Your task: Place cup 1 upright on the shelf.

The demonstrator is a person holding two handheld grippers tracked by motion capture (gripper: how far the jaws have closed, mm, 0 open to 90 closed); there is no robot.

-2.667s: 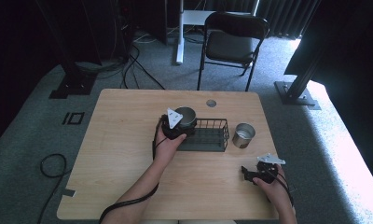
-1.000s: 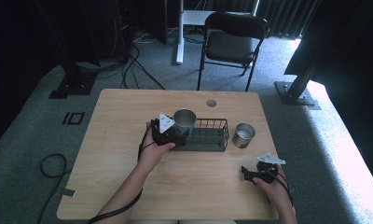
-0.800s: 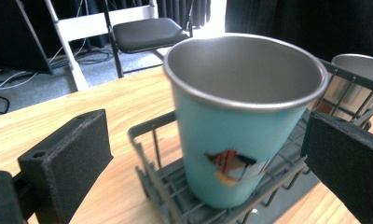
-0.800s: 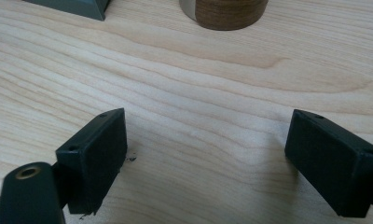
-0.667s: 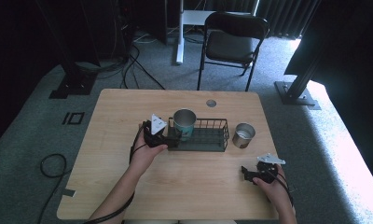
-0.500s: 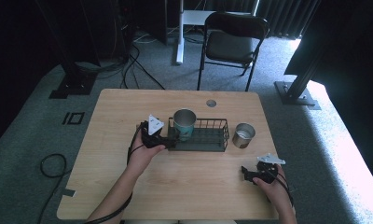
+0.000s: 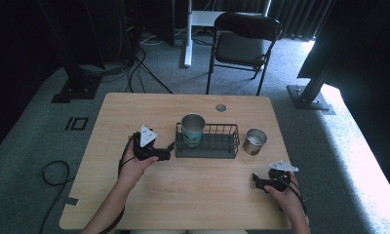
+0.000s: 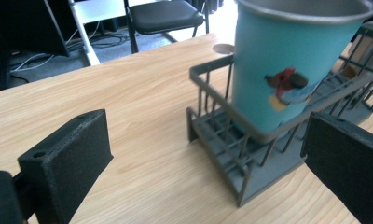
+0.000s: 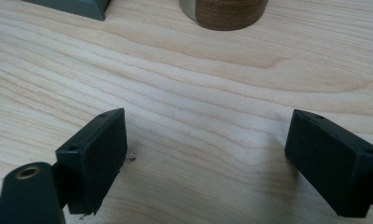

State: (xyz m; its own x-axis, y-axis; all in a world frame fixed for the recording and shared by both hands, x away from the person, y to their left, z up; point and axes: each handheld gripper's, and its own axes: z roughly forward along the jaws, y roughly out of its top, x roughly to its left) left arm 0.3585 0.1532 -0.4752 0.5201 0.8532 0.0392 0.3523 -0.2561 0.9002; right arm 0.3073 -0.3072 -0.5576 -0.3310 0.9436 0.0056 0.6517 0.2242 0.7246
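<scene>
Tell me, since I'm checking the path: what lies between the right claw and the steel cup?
Just bare tabletop between right claw and steel cup, per right gripper view.

Each hand-held gripper was black, with two blocky, matte jaws bearing small round screw holes. The left gripper (image 7: 151, 150), just left of the wire basket (image 7: 207, 144), carried a pale grey three-cornered plate on top, as did the right gripper (image 7: 271, 180). Black cables trailed along both bare forearms. A brass-coloured eyelet showed by the right gripper's jaw.

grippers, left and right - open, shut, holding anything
Left gripper: open, holding nothing, just short of the teal cup.
Right gripper: open, holding nothing.
</scene>
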